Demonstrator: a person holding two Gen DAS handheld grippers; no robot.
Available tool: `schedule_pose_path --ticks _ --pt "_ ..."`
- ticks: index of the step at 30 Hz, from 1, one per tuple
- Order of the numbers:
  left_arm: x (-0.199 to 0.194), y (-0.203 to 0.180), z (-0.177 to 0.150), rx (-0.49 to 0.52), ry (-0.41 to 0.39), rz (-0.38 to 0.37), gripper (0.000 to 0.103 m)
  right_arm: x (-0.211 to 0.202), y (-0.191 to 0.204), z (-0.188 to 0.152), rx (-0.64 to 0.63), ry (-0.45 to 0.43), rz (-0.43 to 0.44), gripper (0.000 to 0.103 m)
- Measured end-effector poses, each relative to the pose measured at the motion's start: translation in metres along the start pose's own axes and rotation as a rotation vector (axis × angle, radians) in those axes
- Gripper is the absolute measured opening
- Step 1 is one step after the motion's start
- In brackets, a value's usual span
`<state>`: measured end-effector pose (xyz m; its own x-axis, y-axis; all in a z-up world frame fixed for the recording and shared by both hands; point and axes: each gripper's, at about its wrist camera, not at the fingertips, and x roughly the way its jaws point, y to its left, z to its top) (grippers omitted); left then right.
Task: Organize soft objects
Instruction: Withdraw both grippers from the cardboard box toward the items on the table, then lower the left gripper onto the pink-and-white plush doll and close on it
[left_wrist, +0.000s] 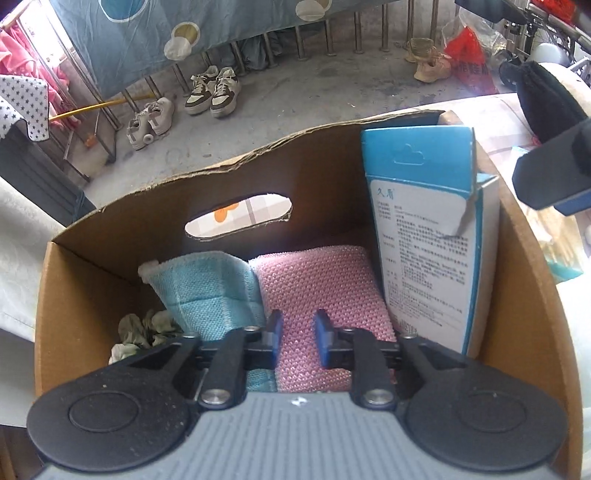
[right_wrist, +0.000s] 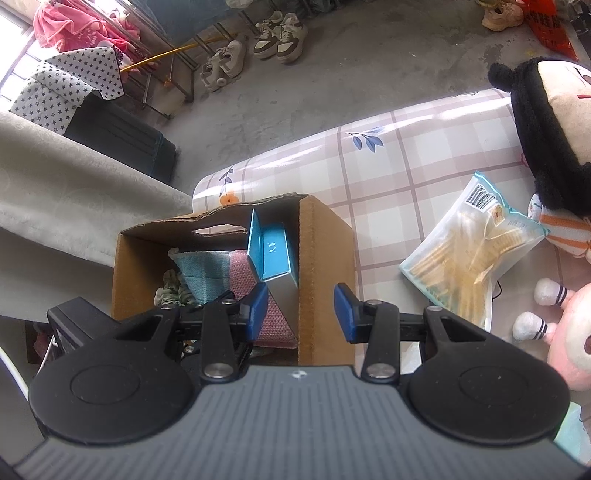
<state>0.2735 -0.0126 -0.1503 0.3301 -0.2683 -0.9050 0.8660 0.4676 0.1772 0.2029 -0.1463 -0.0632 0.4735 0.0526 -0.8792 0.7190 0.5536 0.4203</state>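
**Left gripper down in the box, right gripper waiting above the table**

The cardboard box (left_wrist: 532, 295) stood open on a table with a checked cloth (right_wrist: 388, 155). Inside it a pink scrubbing pad (left_wrist: 317, 280) leaned upright in the middle, with a blue cloth (left_wrist: 207, 291) just beside it on the left, the two touching along their edges. A crumpled pale green rag (left_wrist: 144, 328) lay in the left bottom corner, below the blue cloth. A blue and white carton (left_wrist: 424, 229) stood upright against the right wall of the box, touching the pink pad.

The left gripper (left_wrist: 297, 339) pointed steeply down into the box, right over the pink pad. Its jaws stood a little apart, with the pad showing in the gap between them; whether the pads pressed on it I could not tell from that view.

The right gripper (right_wrist: 301, 310) hung above the near right wall of the box, jaws partly open and holding nothing. To its right on the cloth lay a clear bag of yellow sticks (right_wrist: 469, 251), and beyond it a plush doll with black hair (right_wrist: 546, 140) and a pink plush toy (right_wrist: 569, 332), near each other at the table's right edge
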Motion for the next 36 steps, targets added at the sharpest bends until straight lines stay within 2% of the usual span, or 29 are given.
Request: schedule_pose_path --ticks 2,3,7,10,12,17,19,23,28,36 --pt "-0.007 0.0 -0.001 -0.012 -0.004 -0.005 0.052 -0.001 0.0 -0.001 -0.001 0.001 0.007 0.04" --pt "-0.012 0.002 -0.001 -0.021 -0.005 -0.002 0.055 -0.002 0.0 -0.002 -0.002 0.0 0.01 0.04" --pt "-0.031 0.007 -0.005 -0.049 0.004 0.028 0.063 -0.01 -0.003 -0.006 -0.008 -0.009 0.033 0.043" --pt "-0.049 0.014 -0.008 -0.108 0.004 0.054 0.072 -0.019 -0.007 -0.01 -0.014 -0.021 0.067 0.049" --pt "-0.064 0.018 -0.009 -0.158 -0.003 0.064 0.079 -0.025 -0.012 -0.014 -0.022 -0.027 0.095 0.055" --pt "-0.108 0.017 -0.01 -0.253 -0.038 0.087 0.087 -0.045 -0.03 -0.031 -0.027 -0.015 0.194 0.072" --pt "-0.125 0.008 -0.008 -0.276 -0.048 0.097 0.087 -0.054 -0.04 -0.037 -0.032 -0.006 0.23 0.076" --pt "-0.155 -0.023 -0.001 -0.304 -0.03 0.104 0.087 -0.081 -0.071 -0.049 -0.032 0.0 0.29 0.079" --pt "-0.183 -0.087 0.017 -0.315 -0.022 0.06 0.087 -0.13 -0.129 -0.053 -0.028 0.002 0.311 0.08" --pt "-0.208 -0.198 0.046 -0.338 -0.031 -0.054 0.087 -0.206 -0.258 -0.043 -0.083 0.001 0.217 0.08"
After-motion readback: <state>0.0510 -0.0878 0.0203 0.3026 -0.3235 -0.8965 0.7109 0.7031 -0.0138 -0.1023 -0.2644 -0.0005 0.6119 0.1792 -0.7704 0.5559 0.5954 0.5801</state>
